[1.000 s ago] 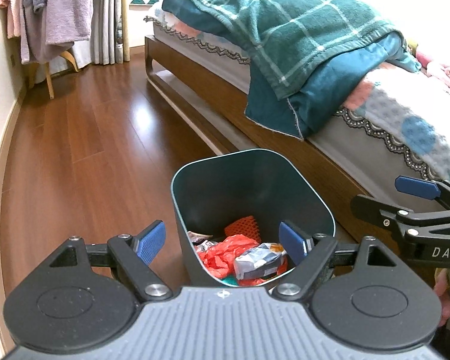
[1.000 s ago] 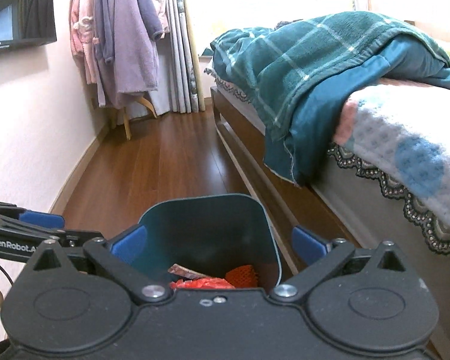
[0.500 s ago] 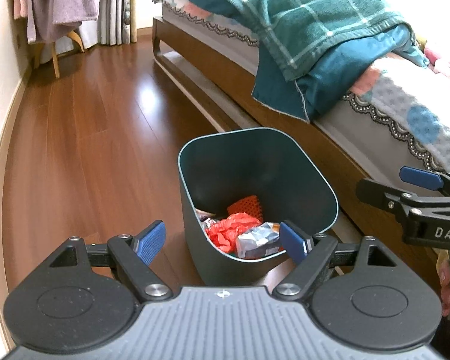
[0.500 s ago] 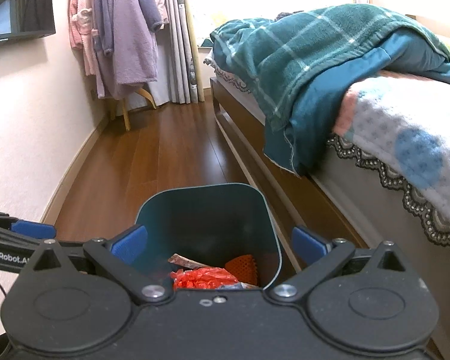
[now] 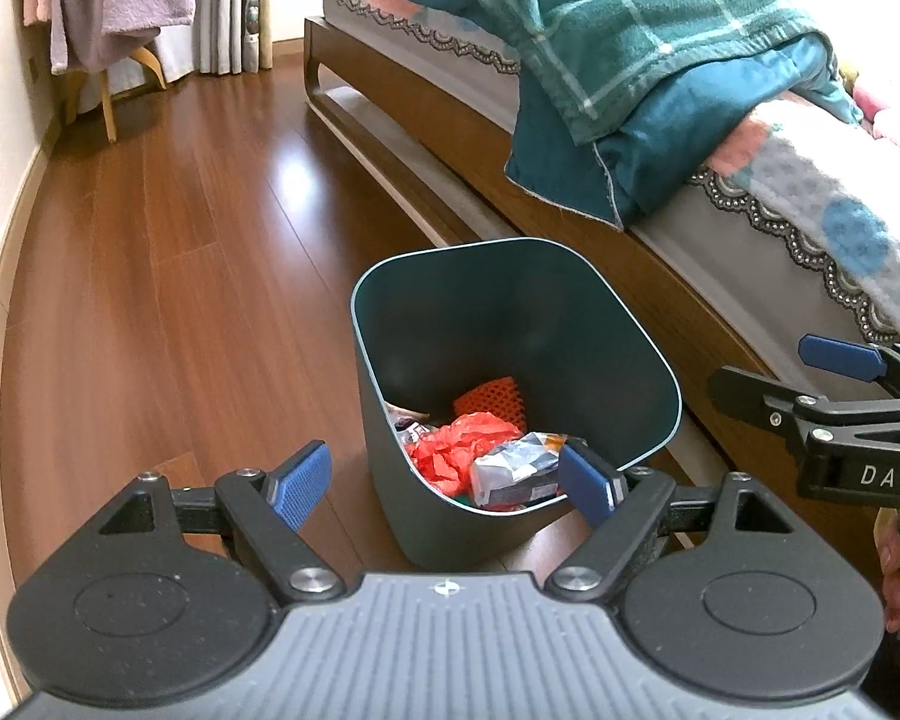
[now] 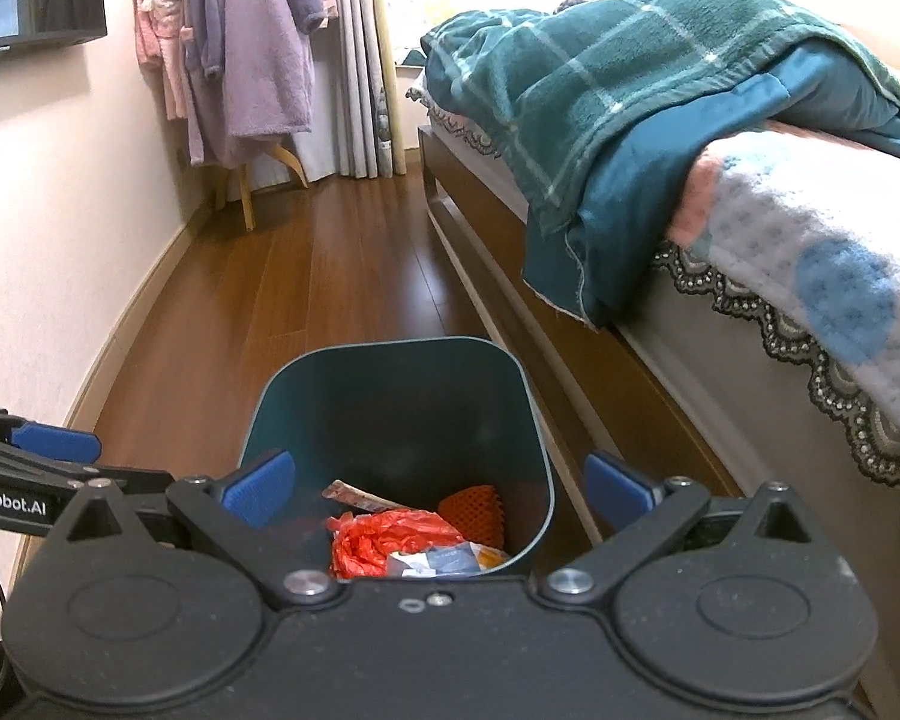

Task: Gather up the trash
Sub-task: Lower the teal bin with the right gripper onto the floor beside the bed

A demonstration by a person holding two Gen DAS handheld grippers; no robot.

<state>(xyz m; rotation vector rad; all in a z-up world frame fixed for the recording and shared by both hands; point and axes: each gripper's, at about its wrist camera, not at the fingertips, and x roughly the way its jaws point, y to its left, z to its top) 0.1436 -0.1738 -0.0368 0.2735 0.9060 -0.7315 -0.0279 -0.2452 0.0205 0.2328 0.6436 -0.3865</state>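
Note:
A dark teal trash bin (image 5: 510, 306) stands on the wooden floor beside the bed; it also shows in the right wrist view (image 6: 390, 396). Inside lie a crumpled red plastic bag (image 5: 459, 444), an orange mesh piece (image 5: 492, 399) and a silver snack wrapper (image 5: 513, 468). My left gripper (image 5: 444, 483) is open and empty, above the bin's near rim. My right gripper (image 6: 438, 486) is open and empty, also above the near rim; it shows in the left wrist view (image 5: 834, 384) at the right edge.
A bed (image 5: 660, 222) with a wooden frame and a hanging teal blanket (image 5: 618, 60) runs along the right, close to the bin. Robes on a wooden rack (image 6: 240, 60) hang at the far wall. Bare wooden floor (image 5: 168, 276) lies to the left.
Both grippers have risen and pulled back from the bin, so more of its inside shows. Both stayed open and empty. The bin has not moved.

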